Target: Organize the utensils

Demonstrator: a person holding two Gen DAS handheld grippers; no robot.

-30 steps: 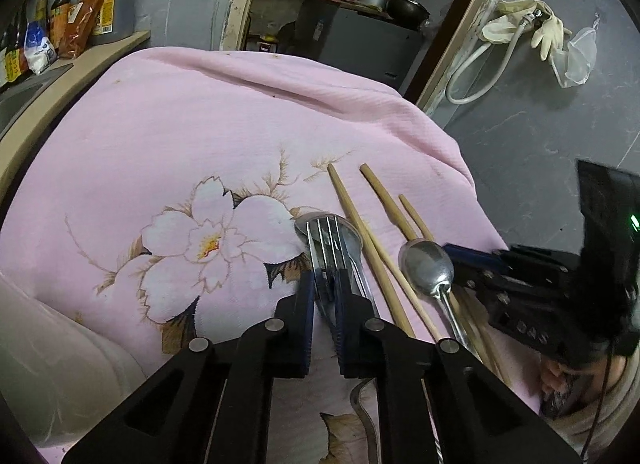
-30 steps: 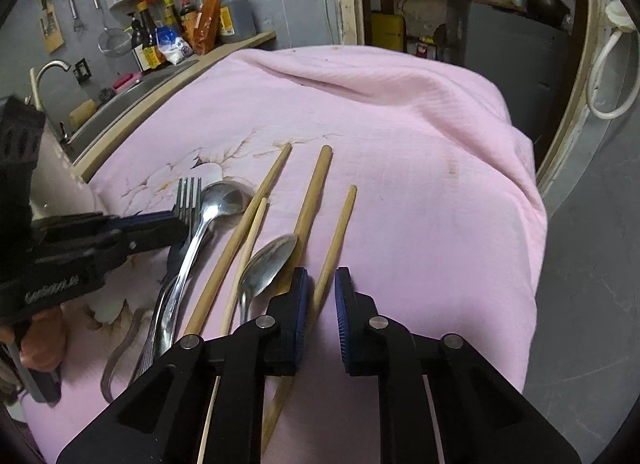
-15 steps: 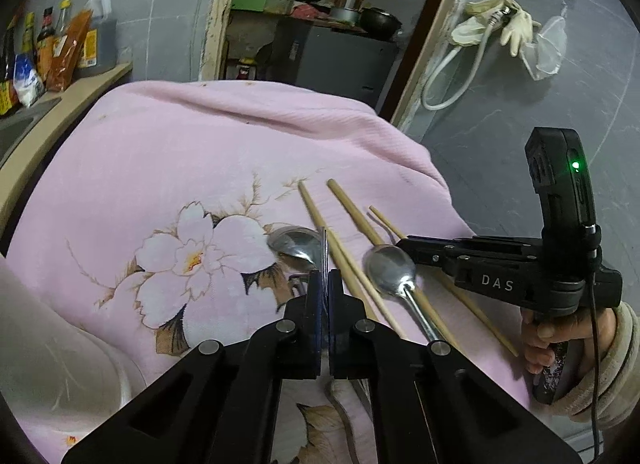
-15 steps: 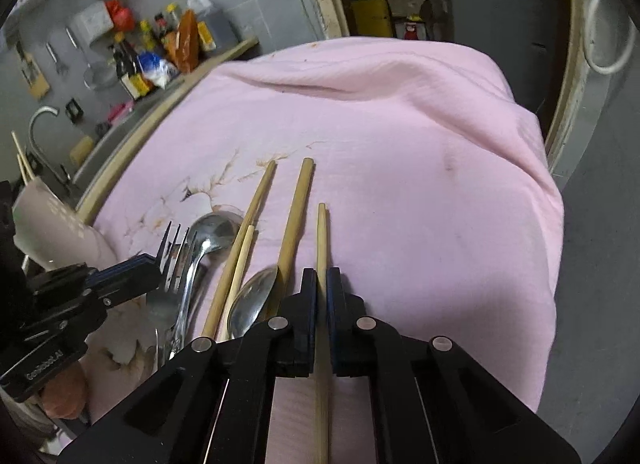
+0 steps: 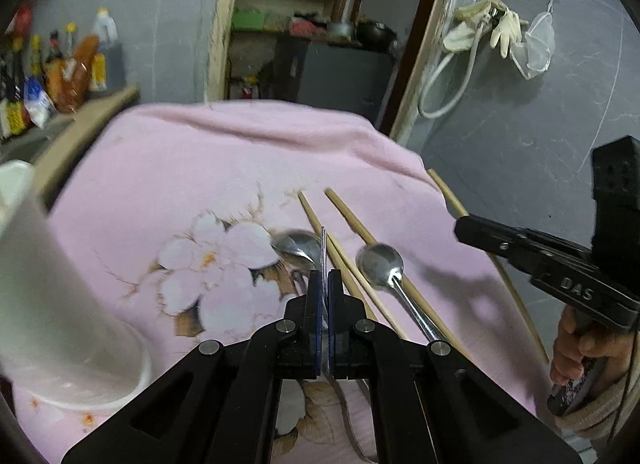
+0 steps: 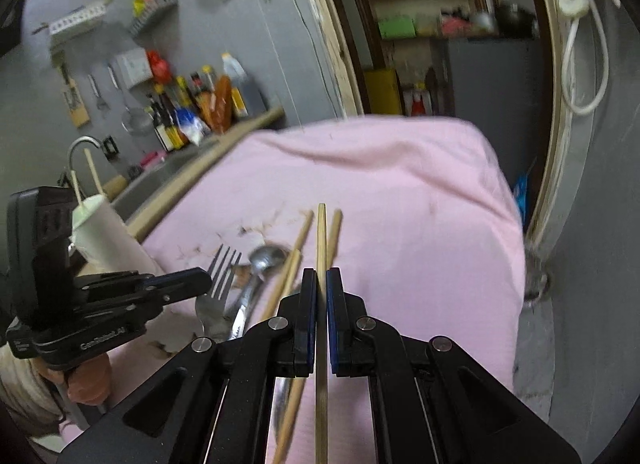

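Both tongs closed and off the cloth now; 1 second ago both stood parted over the pile. My left gripper (image 5: 324,284) is clamped on the fork (image 6: 219,284), which shows edge-on as a thin blade between the pads in the left wrist view and, from the right wrist view, with tines up, clear of the pink cloth (image 5: 200,168). My right gripper (image 6: 319,284) is pinched on 1 chopstick (image 6: 321,248), its tip ahead of the fingers and raised above the others. Below my left fingers: 2 spoons (image 5: 380,264), more chopsticks (image 5: 352,220) between them. The white holder cup (image 6: 100,232), already holding 2 sticks, stands to the left of both tongs. I judge both picks done; next is carrying each piece to the cup, the fork being nearer.
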